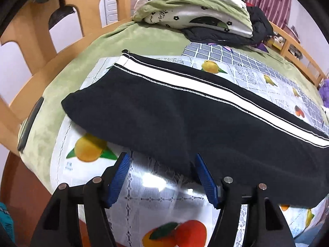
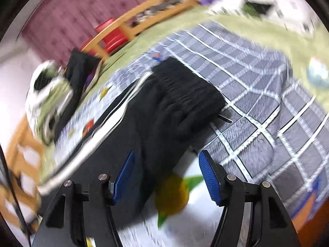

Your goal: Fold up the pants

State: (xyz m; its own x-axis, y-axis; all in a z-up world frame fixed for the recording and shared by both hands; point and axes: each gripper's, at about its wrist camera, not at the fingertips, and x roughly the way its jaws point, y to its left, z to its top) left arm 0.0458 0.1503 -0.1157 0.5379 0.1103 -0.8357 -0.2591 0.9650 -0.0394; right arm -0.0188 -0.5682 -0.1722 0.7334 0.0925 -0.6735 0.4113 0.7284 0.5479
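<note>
Bed (image 1: 144,41) with fruit-print cloth (image 1: 90,150) filling both views, black pants (image 1: 164,113) laid across frame centre, white side stripe sharp only in left view, elastic waistband (image 2: 185,88) only in blurred right view, left gripper (image 1: 161,177) and right gripper (image 2: 166,175) both spread, pinching nothing.

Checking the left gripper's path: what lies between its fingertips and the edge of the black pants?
Left wrist view: only bare, glossy fruit-print cover separates the open left gripper from the pants.
</note>
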